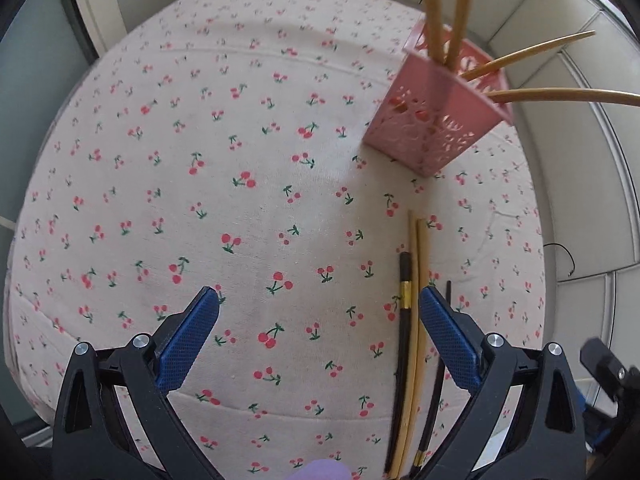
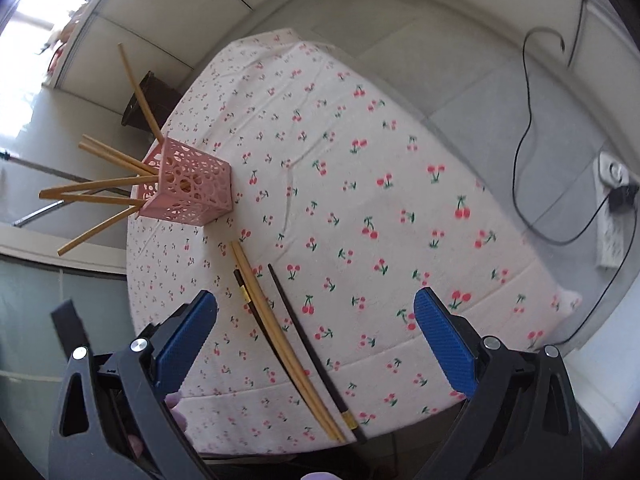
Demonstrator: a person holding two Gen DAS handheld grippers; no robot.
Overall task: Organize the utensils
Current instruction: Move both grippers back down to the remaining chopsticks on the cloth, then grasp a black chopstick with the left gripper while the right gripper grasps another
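A pink perforated holder [image 1: 432, 116] [image 2: 188, 188] stands on the cherry-print tablecloth [image 1: 240, 208] [image 2: 360, 200] with several wooden chopsticks [image 1: 436, 8] [image 2: 100, 196] sticking out of it. On the cloth lie two wooden chopsticks [image 1: 416, 320] [image 2: 276, 332] side by side and two black chopsticks with gold bands [image 1: 405, 304] [image 2: 308, 344], one on each side of the wooden pair. My left gripper [image 1: 320, 300] is open and empty above the cloth, its right finger over these chopsticks. My right gripper [image 2: 316, 304] is open and empty above them.
The table edge [image 2: 132, 280] runs close behind the holder. A black cable [image 2: 524, 152] and a white power strip [image 2: 612, 216] lie on the floor to the right. A dark object [image 2: 148, 104] stands on the floor beyond the table.
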